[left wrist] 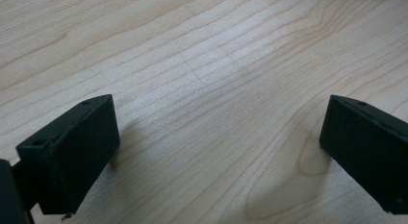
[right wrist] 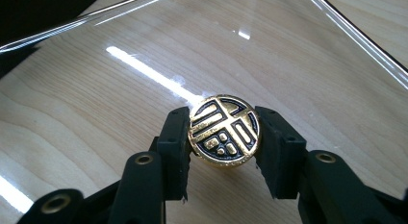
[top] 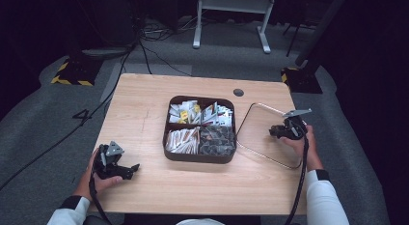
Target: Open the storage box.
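The pale wooden table with wavy brown grain [left wrist: 202, 65] carries a dark brown, square four-part tray [top: 200, 157], whose compartments hold white packets with yellow and red marks, white-and-brown sachets, and dark grey wrapped pieces. Beside it lies a clear, colourless lid with a bright reflecting rim [top: 255, 138], and its round knob, gold with a black geometric pattern [right wrist: 224, 130], sits between matte black jaws with brass-coloured rivets.

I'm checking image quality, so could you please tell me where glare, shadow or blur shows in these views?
Right gripper view: bright glare streaks on the clear lid; gold knob sharp. Left gripper view: soft shadows on the table beside the fingers. High view: table lit, surroundings dark.
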A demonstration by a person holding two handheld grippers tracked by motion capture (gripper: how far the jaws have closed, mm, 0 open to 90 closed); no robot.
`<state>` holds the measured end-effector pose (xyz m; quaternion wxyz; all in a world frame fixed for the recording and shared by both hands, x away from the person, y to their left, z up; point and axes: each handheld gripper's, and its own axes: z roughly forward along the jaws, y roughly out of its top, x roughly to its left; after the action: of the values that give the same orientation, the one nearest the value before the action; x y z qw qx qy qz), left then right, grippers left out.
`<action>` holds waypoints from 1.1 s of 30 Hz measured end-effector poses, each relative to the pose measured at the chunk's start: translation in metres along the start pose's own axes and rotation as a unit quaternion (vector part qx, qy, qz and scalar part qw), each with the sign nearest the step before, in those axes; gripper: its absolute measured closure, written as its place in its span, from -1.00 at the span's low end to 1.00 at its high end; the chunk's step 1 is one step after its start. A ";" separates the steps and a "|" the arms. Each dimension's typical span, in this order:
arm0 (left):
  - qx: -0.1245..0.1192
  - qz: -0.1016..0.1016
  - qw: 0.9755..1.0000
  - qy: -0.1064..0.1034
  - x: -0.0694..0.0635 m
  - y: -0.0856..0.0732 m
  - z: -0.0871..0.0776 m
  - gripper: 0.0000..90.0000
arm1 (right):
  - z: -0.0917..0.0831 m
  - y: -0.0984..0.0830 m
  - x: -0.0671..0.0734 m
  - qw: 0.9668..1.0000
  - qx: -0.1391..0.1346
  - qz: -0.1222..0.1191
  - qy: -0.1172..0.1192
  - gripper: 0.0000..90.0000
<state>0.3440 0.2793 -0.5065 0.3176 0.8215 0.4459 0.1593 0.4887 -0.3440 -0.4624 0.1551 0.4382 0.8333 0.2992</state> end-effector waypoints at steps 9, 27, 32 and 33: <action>0.000 0.000 1.000 0.000 0.000 0.000 0.000 -0.99 | 0.011 -0.008 0.004 1.000 0.004 -0.013 0.006 0.31; 0.001 0.001 1.000 -0.002 0.001 0.000 0.000 -0.99 | 0.006 -0.024 0.001 0.999 -0.038 0.029 0.010 -0.06; 0.002 0.003 1.000 -0.004 0.001 0.000 0.000 -0.99 | -0.003 -0.021 0.005 0.999 -0.047 0.013 -0.008 -0.26; 0.002 0.004 1.000 -0.003 0.001 0.000 0.000 -0.99 | -0.005 -0.020 0.006 0.999 -0.051 0.013 -0.006 -0.30</action>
<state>0.3447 0.2798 -0.5062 0.3168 0.8243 0.4422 0.1567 0.4702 -0.3498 -0.4714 0.1785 0.4419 0.8103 0.3410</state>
